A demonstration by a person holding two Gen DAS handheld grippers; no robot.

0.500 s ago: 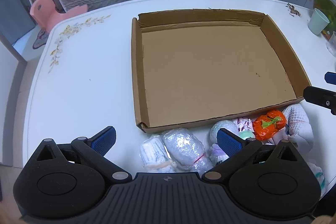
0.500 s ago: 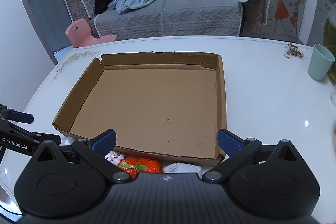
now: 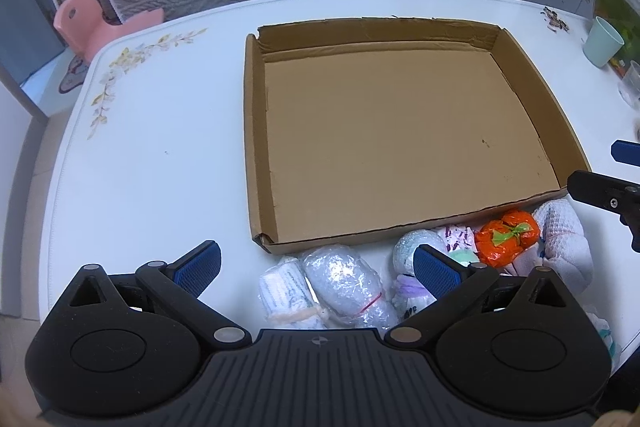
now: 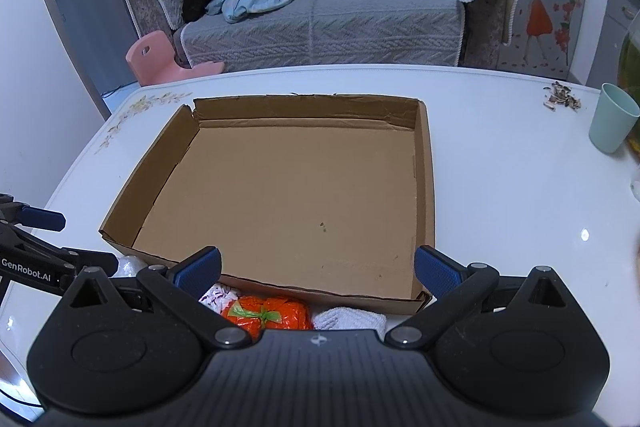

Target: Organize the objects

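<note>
A shallow cardboard tray [image 3: 256, 155] [image 4: 426, 187] lies empty on the white table. Several small wrapped bundles lie along its near edge: a clear plastic-wrapped bundle [image 3: 346, 285], a white rolled cloth [image 3: 284, 293], an orange packet with a green tie [image 3: 506, 237] [image 4: 268, 315], a white knitted cloth [image 3: 564, 239] [image 4: 348, 319]. My left gripper [image 3: 316, 267] is open and empty above the plastic-wrapped bundle. My right gripper [image 4: 318, 269] is open and empty above the orange packet; part of it shows at the right edge of the left wrist view [image 3: 608, 187].
A pale green cup [image 3: 602, 41] [image 4: 612, 117] stands at the table's far right beside some dry crumbs [image 4: 562, 99]. A grey sofa with clothes [image 4: 320, 7] and a pink stool [image 4: 160, 61] are beyond the table. The table edge runs along the left.
Both grippers have stayed open. The views have shifted only slightly; the bundles and tray have not moved.
</note>
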